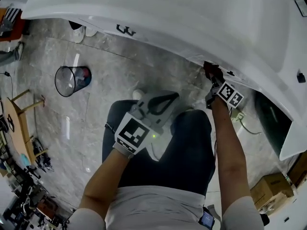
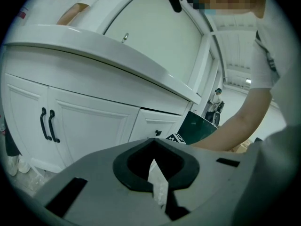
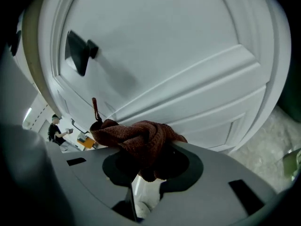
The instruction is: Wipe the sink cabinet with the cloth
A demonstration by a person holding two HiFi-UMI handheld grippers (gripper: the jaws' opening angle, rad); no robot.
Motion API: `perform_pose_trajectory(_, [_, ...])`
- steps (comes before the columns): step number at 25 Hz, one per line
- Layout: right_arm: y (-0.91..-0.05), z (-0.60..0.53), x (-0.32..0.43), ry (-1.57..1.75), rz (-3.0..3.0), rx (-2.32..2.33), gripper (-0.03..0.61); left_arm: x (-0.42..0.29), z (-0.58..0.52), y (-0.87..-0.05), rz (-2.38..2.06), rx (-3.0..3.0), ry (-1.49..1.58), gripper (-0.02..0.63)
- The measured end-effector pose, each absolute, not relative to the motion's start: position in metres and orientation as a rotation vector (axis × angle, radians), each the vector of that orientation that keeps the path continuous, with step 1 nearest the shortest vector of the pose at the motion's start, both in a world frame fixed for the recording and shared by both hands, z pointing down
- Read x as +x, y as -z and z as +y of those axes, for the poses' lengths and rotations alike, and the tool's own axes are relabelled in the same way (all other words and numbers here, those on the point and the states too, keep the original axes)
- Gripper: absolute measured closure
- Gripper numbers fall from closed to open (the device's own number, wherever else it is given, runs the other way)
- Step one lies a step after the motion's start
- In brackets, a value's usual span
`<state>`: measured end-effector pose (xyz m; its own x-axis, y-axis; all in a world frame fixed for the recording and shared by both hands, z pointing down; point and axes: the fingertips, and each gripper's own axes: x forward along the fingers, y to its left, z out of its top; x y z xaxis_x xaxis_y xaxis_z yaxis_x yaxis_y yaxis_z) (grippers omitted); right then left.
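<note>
Right gripper (image 3: 146, 171), at the centre right of the head view, has its jaws clamped on a bunched brown cloth (image 3: 139, 138), which is pressed against the white sink cabinet (image 3: 169, 55) door below a black handle (image 3: 78, 52). Left gripper (image 2: 157, 175), lower centre over the lap, has its jaws together with nothing between them.

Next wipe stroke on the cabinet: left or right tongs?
Right. The right tongs are shut on the brown cloth, which is already close up at the cabinet door. The left tongs are shut on nothing and sit over the person's lap, away from the cabinet.
</note>
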<state>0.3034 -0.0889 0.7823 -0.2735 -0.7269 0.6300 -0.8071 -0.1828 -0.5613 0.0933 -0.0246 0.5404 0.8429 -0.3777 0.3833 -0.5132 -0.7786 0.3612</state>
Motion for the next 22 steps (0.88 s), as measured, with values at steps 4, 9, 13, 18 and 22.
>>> perform_pose_trajectory(4, [-0.781, -0.071, 0.340, -1.445, -1.909, 1.898, 0.462, 0.109, -0.019, -0.538, -0.571, 2.598, -0.433, 0.603])
perform_pose_trajectory(9, [-0.780, -0.046, 0.396, -1.429, -1.827, 1.990, 0.463, 0.132, -0.013, -0.535, -0.485, 2.630, -0.469, 0.603])
perform_pose_trajectory(13, [-0.778, -0.029, 0.433, -1.436, -1.758, 2.061, 0.465, 0.150, -0.007, -0.533, -0.422, 2.655, -0.486, 0.603])
perform_pose_trajectory(18, [-0.771, -0.018, 0.452, -1.530, -1.730, 2.164, 0.467, 0.164, 0.002, -0.531, -0.357, 2.676, -0.525, 0.603])
perform_pose_trajectory(22, [-0.756, -0.012, 0.458, -1.634, -1.705, 2.278, 0.472, 0.173, 0.007, -0.527, -0.330, 2.664, -0.525, 0.603])
